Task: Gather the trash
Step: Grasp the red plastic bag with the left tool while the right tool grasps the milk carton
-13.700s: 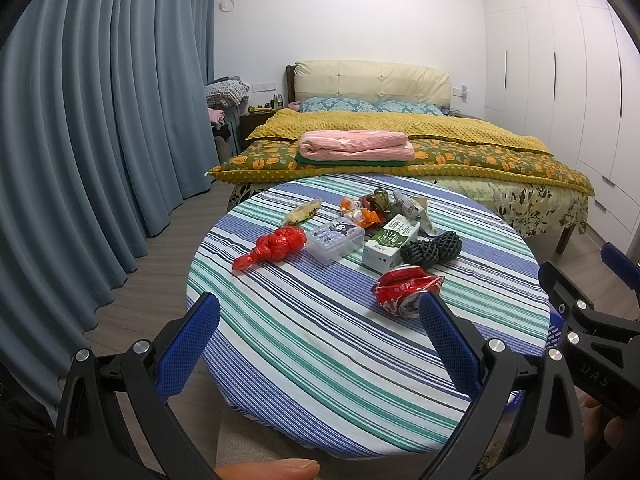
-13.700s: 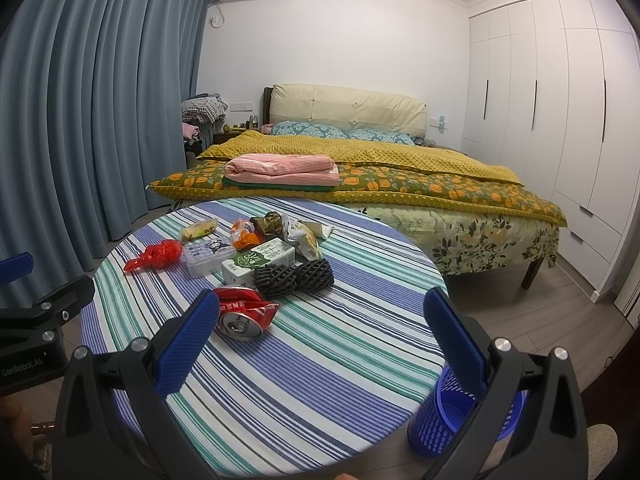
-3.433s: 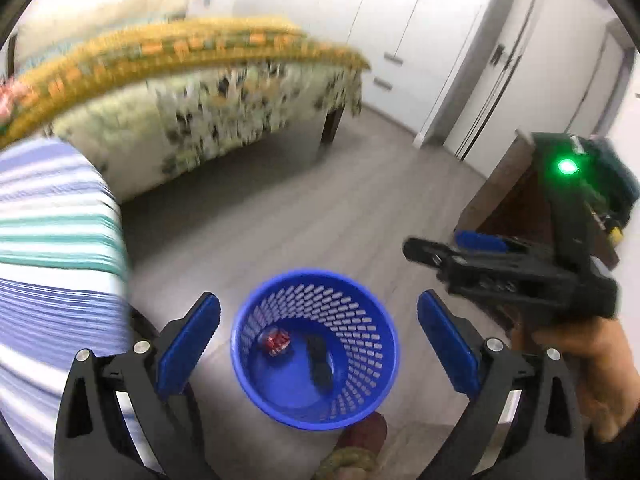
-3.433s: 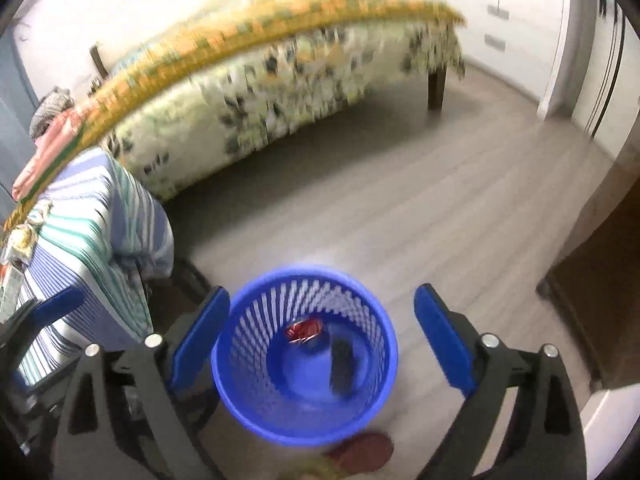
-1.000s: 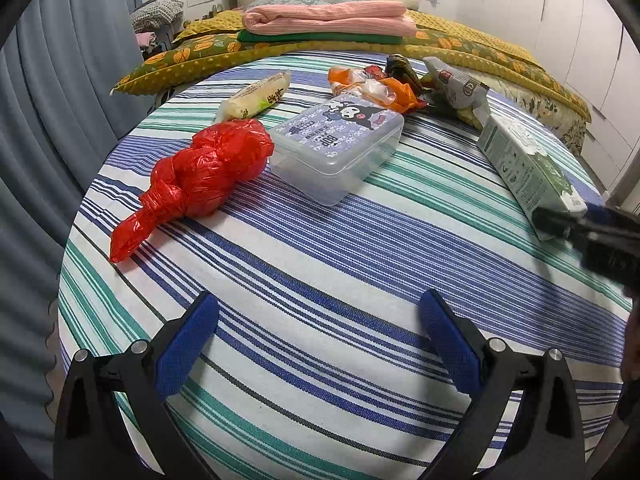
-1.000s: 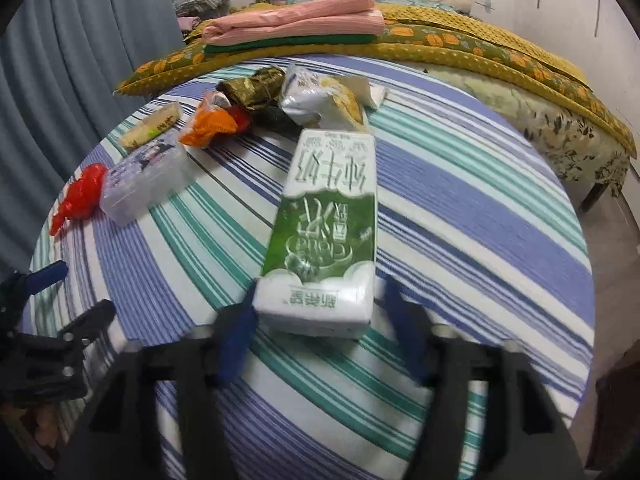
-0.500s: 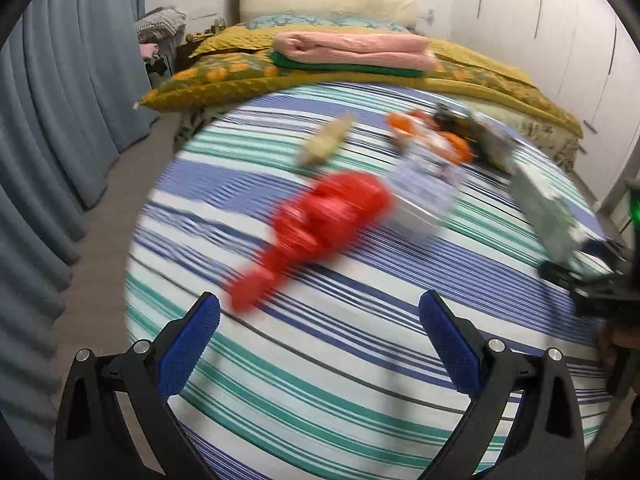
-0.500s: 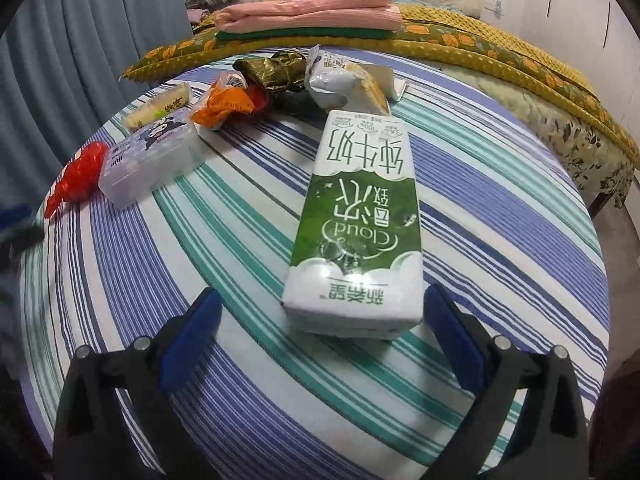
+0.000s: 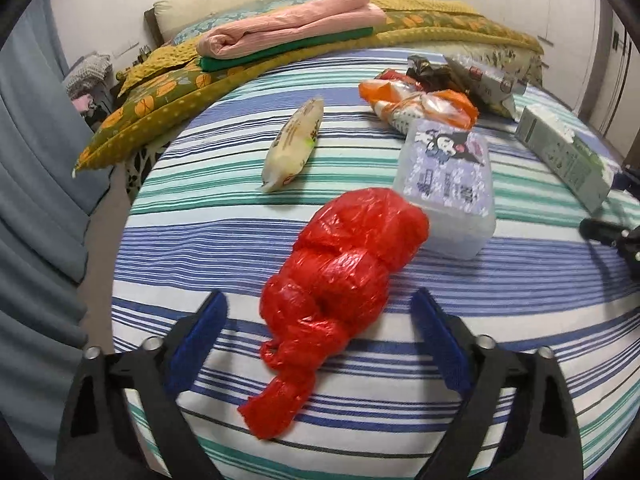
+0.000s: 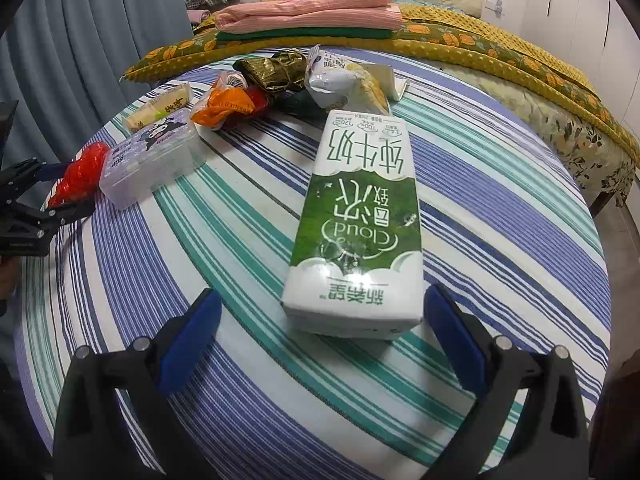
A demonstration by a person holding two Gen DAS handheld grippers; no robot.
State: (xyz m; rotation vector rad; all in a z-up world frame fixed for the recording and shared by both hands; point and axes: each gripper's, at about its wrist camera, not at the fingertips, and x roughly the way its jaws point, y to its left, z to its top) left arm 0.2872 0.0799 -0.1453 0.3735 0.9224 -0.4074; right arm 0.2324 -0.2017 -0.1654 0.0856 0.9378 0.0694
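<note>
A knotted red plastic bag [image 9: 340,276] lies on the striped round table [image 9: 224,236]. My left gripper [image 9: 320,344] is open, its blue pads on either side of the bag's near end. A green and white milk carton [image 10: 356,224] lies flat on the table. My right gripper [image 10: 324,340] is open, its pads flanking the carton's near end without touching it. The carton also shows in the left wrist view [image 9: 568,156]. The red bag shows small in the right wrist view [image 10: 80,172].
A clear plastic box [image 9: 448,184] with a cartoon lid touches the red bag. A yellow snack packet [image 9: 294,144], an orange wrapper [image 9: 420,104], a dark foil wrapper [image 10: 276,68] and a silver bag [image 10: 344,80] lie farther back. A bed [image 10: 460,28] stands behind the table.
My left gripper has moved forward to the red bag, which now lies between its pads. My right gripper opened from around the milk carton a second ago and has held there since.
</note>
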